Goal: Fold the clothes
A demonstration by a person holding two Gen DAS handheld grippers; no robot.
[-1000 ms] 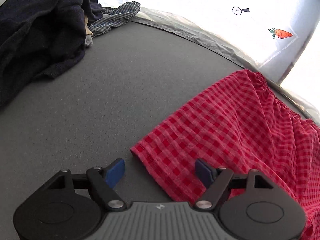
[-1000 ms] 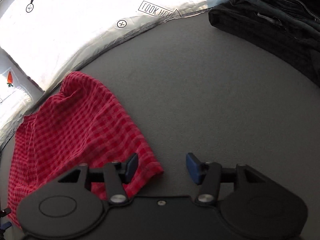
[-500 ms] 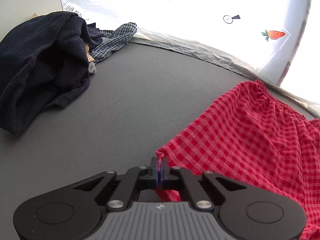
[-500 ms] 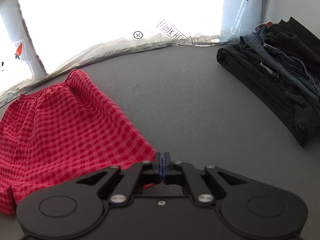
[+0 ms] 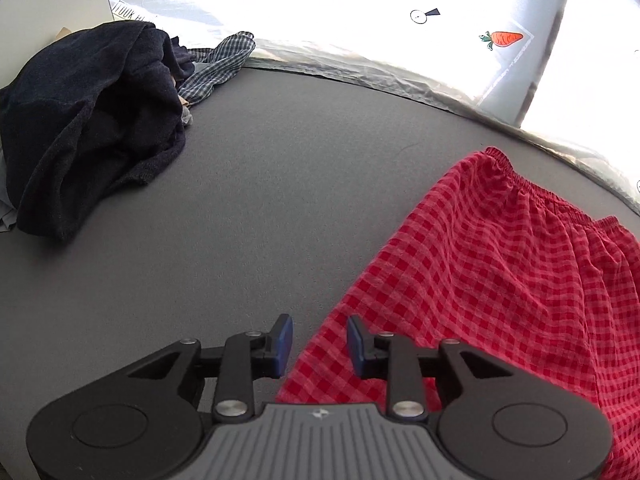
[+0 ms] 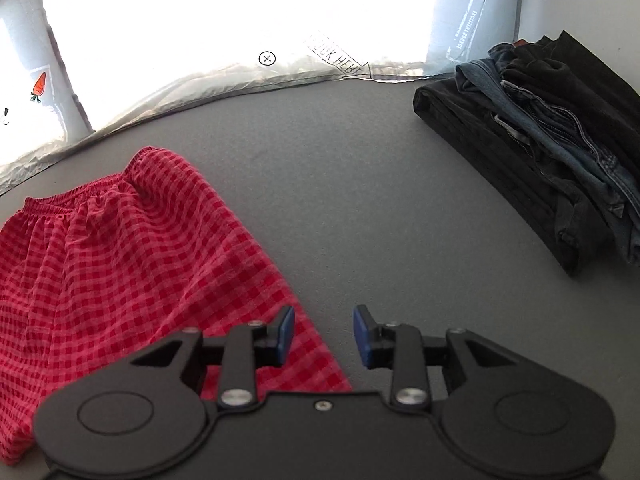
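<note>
Left wrist view: left gripper hangs low, tongs apart, over the red checked shorts hem; right gripper likewise apart at the opposite hem corner.

In the left wrist view, the shorts lay on the mat from four to five o'clock, their waistband at the far end, near the mat's back edge. A heap of clothes sat at ten o'clock, well apart from them, with a checked garment behind it at eleven. In the right wrist view, the shorts lay at eight to nine o'clock, and a stack of folded clothes at two o'clock, bare mat between. A backdrop sheet rose behind the mat at twelve.
</note>
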